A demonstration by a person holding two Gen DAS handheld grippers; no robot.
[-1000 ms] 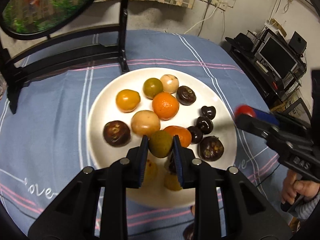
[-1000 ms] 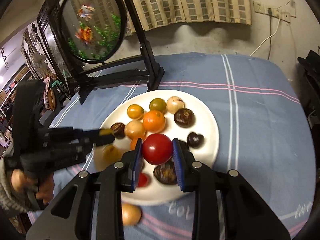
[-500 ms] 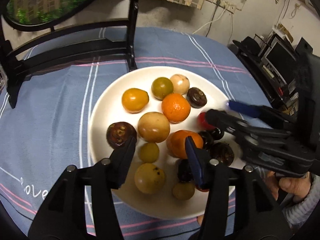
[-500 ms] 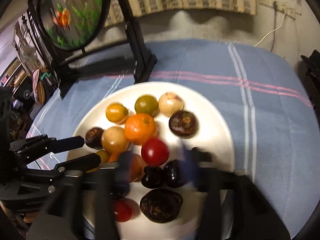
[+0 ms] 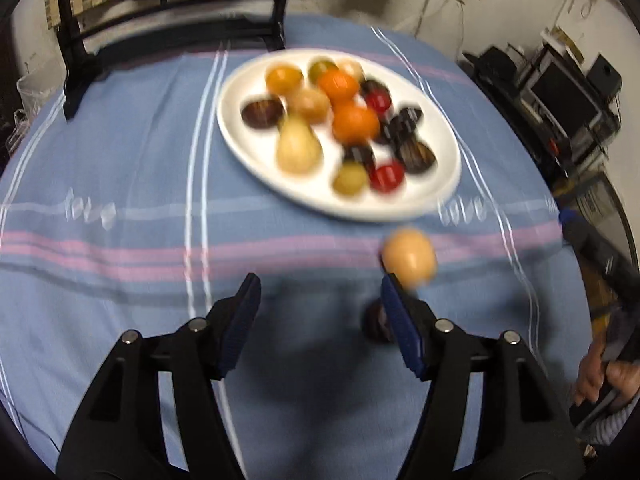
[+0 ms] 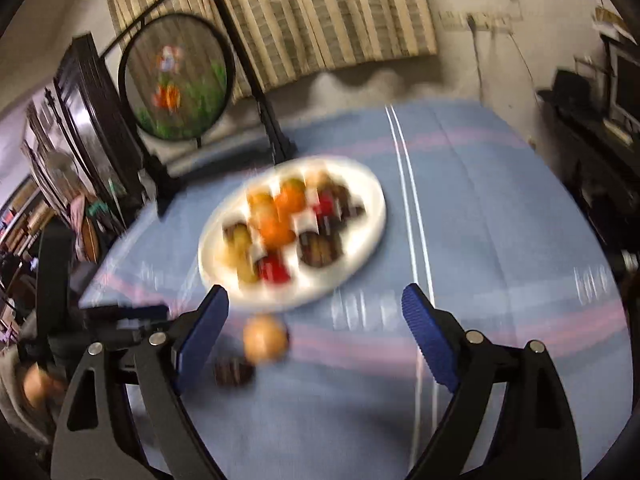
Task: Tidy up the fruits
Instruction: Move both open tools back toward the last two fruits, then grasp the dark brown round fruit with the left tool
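Observation:
A white plate [image 5: 248, 148] holds several fruits: oranges, red, yellow and dark ones; it also shows in the right wrist view [image 6: 372, 224]. A tan round fruit [image 5: 409, 258] lies on the blue cloth in front of the plate, with a dark fruit [image 5: 374, 322] nearer still. Both show in the right wrist view, the tan fruit [image 6: 265, 338] and the dark fruit [image 6: 234, 372]. My left gripper [image 5: 320, 320] is open and empty, back from the plate. My right gripper [image 6: 316, 336] is open and empty. Both views are blurred by motion.
A black stand [image 6: 256, 92] with a round painted screen [image 6: 176, 80] rises behind the plate. The blue striped tablecloth [image 5: 120, 200] covers the table. Electronics [image 5: 560, 92] sit on shelves at the right. The right gripper's body [image 5: 600, 248] shows at the left wrist view's right edge.
Both grippers opened, leaving a green fruit and a red fruit on the plate. Both then pulled back toward the table's near side.

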